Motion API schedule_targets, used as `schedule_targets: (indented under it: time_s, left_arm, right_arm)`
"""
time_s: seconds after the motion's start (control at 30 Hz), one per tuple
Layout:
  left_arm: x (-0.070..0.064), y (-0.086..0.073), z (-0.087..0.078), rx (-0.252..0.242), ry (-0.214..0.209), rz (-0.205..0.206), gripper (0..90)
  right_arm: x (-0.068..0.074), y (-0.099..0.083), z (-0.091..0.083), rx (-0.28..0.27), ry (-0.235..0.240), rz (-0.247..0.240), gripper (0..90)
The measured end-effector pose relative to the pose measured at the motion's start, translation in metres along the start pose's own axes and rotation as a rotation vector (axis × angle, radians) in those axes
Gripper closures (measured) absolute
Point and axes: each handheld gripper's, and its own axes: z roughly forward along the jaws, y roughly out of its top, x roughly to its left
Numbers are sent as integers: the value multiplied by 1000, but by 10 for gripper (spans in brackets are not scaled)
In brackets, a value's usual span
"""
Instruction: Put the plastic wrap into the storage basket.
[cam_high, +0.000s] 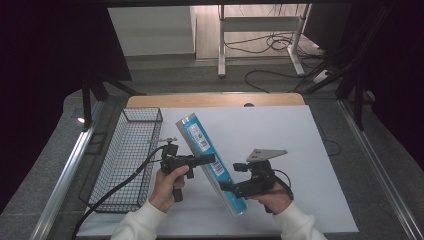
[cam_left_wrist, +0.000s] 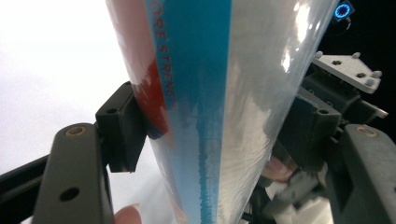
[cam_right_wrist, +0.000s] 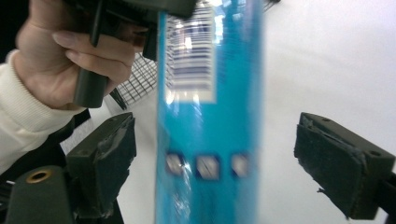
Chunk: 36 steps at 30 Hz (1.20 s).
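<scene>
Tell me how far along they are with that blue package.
Done: the blue package is lifted off the white table, clamped in the left gripper. In hand: the right gripper sits at its lower part with jaws wide open, one on each side, not touching. Left: probably placing it, perhaps in the wire basket, which looks empty.
</scene>
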Motion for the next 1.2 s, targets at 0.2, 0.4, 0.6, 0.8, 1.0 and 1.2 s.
schedule_targets:
  time_s: [0.2,0.4,0.6,0.8,1.0,1.2]
  left_arm:
    - [-5,8,-23,-30,-13,12,320]
    - [-11,20,-52,-52,22,33,320]
    - [-15,30,-79,-74,80,52,320]
    - [-20,38,-103,-86,127,58,320]
    - [-22,45,-126,-94,163,81,320]
    - [-20,50,-145,-92,193,84,320]
  right_arm:
    - [-19,-9,-36,-44,-76,22,115]
    - [-40,-27,-53,-27,-152,76,115]
    - [-52,-37,-55,9,-210,90,115]
    - [-59,-41,-53,29,-236,108,116]
    - [-61,-43,-52,37,-250,101,115]
    - [-63,-45,-51,50,-254,97,115]
